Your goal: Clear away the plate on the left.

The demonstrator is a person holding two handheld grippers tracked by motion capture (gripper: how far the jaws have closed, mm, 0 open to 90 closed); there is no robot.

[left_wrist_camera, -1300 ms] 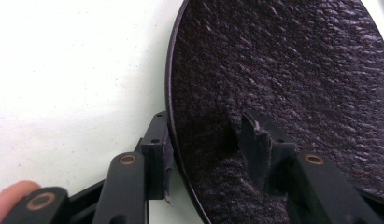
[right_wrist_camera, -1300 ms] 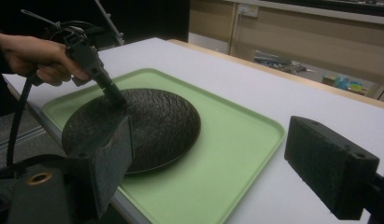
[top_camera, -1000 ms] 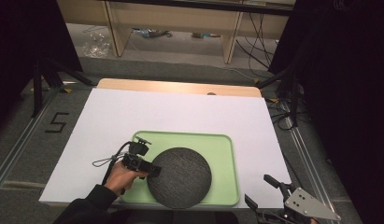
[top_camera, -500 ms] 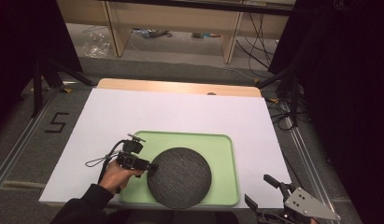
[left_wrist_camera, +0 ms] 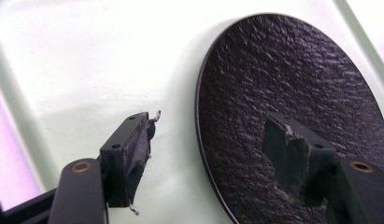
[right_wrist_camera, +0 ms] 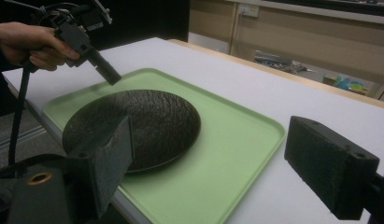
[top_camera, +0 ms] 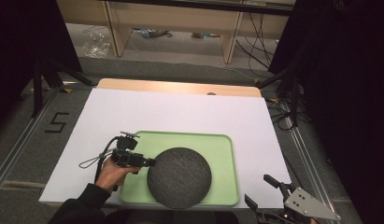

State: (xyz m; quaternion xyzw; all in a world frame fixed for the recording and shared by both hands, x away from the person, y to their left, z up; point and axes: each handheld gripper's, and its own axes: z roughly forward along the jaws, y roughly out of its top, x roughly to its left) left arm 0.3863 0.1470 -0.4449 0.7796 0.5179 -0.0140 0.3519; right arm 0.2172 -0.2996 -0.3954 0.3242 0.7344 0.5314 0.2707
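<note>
Plate (top_camera: 179, 176) between open left jaws, seemingly

Your wooden table (top_camera: 180, 87) was covered by a white sheet (top_camera: 180, 116); on it lay a light-green rectangular plastic tray (top_camera: 222, 158), near your edge.

One mark can be read: a black numeral "5" (top_camera: 56, 122) on the grey floor (top_camera: 21, 140), at the left of the high view, just beside the white surface (top_camera: 180, 112).
</note>
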